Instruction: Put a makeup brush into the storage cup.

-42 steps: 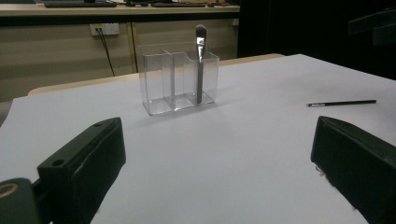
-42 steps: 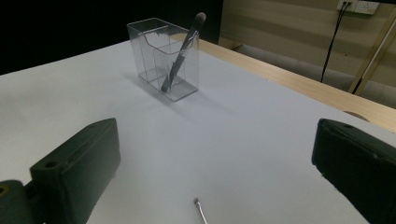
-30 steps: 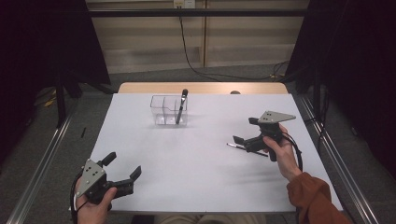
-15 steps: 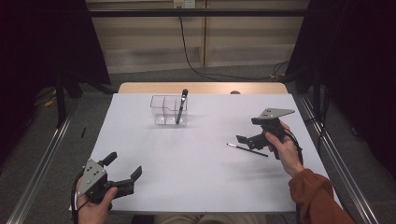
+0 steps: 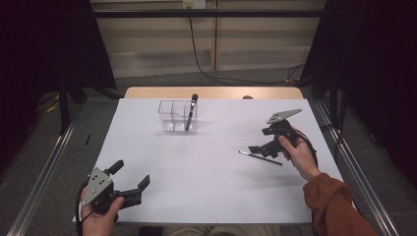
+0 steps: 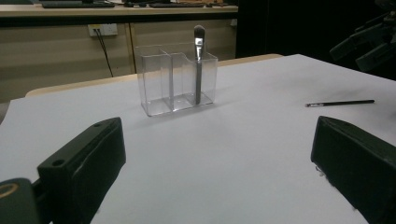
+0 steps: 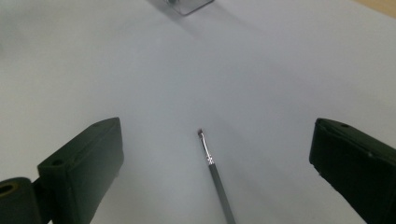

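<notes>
A clear compartmented holder stands at the table's far middle with a dark makeup brush upright in its right compartment. A thin dark brush lies flat on the white table at the right. My right gripper hovers open just above it, and the brush lies between its jaws. My left gripper is open and empty at the near left corner.
The white table top ends at a wooden strip along the far edge. Metal rails run along both sides of the table. A cable hangs down the back wall.
My right gripper has pulled back toward the near right and lifted slightly, now sitting over the thin brush's rear. The left gripper has not moved.
</notes>
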Demonstrator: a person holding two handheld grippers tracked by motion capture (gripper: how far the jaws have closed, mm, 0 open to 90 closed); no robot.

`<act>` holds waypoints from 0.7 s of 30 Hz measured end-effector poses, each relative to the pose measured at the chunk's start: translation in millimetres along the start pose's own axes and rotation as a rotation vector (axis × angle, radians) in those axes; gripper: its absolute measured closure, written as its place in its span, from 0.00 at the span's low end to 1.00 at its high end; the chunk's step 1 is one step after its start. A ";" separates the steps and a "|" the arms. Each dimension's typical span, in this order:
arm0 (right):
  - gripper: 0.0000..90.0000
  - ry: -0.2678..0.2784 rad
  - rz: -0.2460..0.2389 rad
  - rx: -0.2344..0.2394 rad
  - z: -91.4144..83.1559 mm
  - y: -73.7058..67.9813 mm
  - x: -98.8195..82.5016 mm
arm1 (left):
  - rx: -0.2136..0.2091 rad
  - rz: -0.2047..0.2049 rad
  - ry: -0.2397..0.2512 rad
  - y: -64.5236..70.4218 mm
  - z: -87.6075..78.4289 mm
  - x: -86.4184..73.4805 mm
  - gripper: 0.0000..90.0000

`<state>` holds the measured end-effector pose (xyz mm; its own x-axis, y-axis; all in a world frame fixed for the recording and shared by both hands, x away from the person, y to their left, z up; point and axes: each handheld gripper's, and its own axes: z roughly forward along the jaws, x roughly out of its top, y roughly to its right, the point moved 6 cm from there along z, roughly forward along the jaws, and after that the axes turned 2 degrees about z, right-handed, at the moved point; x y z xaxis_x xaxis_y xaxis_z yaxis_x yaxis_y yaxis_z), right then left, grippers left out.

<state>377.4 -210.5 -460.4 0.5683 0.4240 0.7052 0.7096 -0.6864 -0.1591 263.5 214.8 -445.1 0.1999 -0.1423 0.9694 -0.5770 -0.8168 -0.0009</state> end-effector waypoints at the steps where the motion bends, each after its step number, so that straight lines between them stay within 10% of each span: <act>1: 0.02 -0.015 0.004 0.008 0.9 0.0 -1.1 | -0.001 0.003 -0.003 0.1 0.2 -0.2 0.04; 21: 0.03 -0.247 -0.038 0.079 6.0 1.1 -17.8 | -0.006 -0.010 -0.007 -0.1 1.7 -0.7 0.04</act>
<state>370.6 -215.3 -477.2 0.6185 0.5865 0.5230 0.7569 -0.6234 -0.1960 264.8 214.1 -446.2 0.2109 -0.1381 0.9677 -0.5797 -0.8148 0.0100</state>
